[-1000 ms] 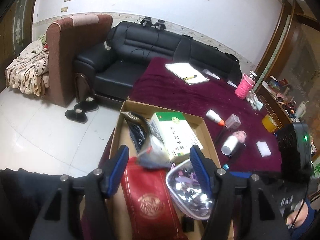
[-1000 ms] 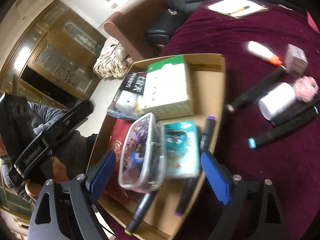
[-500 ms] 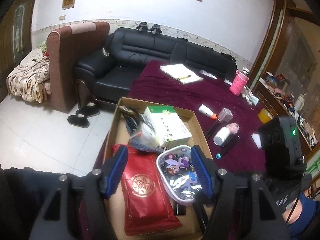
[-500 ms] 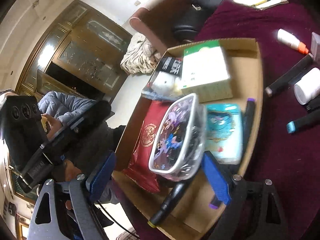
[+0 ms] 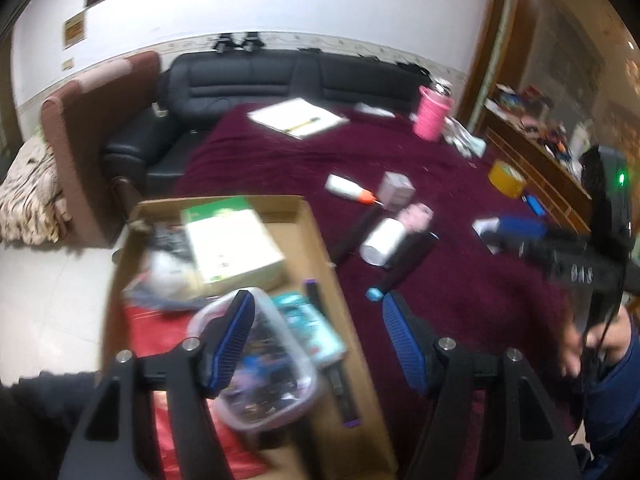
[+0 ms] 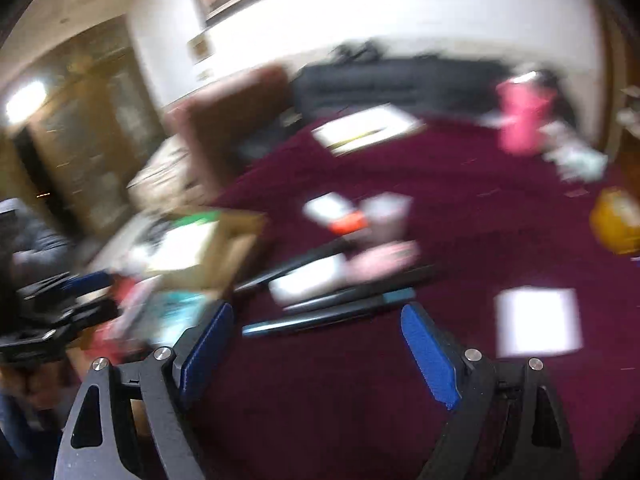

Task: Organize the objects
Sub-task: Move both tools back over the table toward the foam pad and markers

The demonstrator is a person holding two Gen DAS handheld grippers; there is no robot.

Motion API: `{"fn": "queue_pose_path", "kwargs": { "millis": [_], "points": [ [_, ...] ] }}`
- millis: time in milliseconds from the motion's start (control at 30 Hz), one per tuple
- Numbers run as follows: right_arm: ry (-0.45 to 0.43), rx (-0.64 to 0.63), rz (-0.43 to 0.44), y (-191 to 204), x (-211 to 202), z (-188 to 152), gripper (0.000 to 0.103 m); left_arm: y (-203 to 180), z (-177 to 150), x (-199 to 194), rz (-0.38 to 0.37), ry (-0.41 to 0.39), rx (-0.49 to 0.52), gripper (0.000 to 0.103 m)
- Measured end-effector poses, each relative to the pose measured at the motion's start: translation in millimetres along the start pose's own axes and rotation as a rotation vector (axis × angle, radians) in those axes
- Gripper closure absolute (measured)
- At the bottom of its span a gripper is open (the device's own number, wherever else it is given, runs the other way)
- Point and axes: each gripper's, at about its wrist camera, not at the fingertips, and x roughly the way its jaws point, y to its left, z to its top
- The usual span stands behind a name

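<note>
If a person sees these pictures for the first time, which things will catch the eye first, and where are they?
First comes the open brown cardboard box at the near left of the dark red tablecloth, packed with a green-and-white carton and a clear plastic pouch. Right of it lie loose black marker pens and a white cylinder. A bright pink cup stands at the far edge.

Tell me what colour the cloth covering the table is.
Dark maroon, a deep wine red; the cloth shows best in the left wrist view.
</note>
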Motion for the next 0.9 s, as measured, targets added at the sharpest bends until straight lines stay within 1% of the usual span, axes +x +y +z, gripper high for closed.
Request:
{"fn": "queue_pose_path", "kwargs": {
  "millis": [67,100,133,167,200,267,333,367,400,433,500,633,733,767,800,833,867,900],
  "points": [
    [-0.035,0.051,-0.069,-35,-12,4,0.013,-19,4,13,-0.010,0.015,0.037,0.037],
    [-0.038,0.084,-0.080,-51,-14,7,0.013,-26,5,19,-0.015,0.022,0.052,0.037],
    [-0.038,0.119,-0.094,-66,-15,8,0.013,-36,7,28,-0.022,0.037,0.072,0.037],
    [-0.015,0.164,-0.113,-88,-11,9,0.013,-45,9,40,-0.026,0.058,0.090,0.037],
    [0.012,0.190,-0.102,-99,-5,10,0.012,-51,10,49,-0.029,0.076,0.101,0.037],
    [0.059,0.250,-0.039,-127,8,8,0.013,-64,12,71,-0.038,0.127,0.120,0.037],
    [0.053,0.258,-0.096,-141,11,7,0.013,-76,12,91,-0.029,0.173,0.149,0.037],
    [0.054,0.262,-0.112,-150,13,7,0.013,-81,13,101,-0.007,0.194,0.161,0.040],
    [0.061,0.267,-0.107,-156,14,7,0.013,-84,14,111,0.008,0.216,0.172,0.046],
    [0.066,0.286,-0.099,-164,14,7,0.013,-85,13,116,0.011,0.231,0.177,0.048],
    [0.065,0.310,-0.086,-174,12,7,0.013,-89,14,129,0.033,0.267,0.186,0.048],
    [0.064,0.341,-0.097,-185,8,-1,0.013,-97,12,147,0.065,0.314,0.210,0.048],
    [0.081,0.357,-0.094,-189,13,-5,0.012,-110,9,158,0.082,0.324,0.239,0.049],
    [0.089,0.359,-0.096,-189,16,-6,0.012,-114,8,160,0.089,0.321,0.245,0.053],
    [0.093,0.362,-0.099,-189,17,-6,0.012,-118,9,160,0.090,0.311,0.240,0.062],
    [0.095,0.365,-0.104,-191,18,-7,0.012,-121,9,161,0.085,0.312,0.230,0.069],
    [0.095,0.370,-0.109,-192,18,-7,0.012,-125,9,162,0.068,0.318,0.218,0.081],
    [0.094,0.377,-0.113,-194,19,-8,0.011,-129,7,161,0.062,0.320,0.208,0.083]
  ]
}}
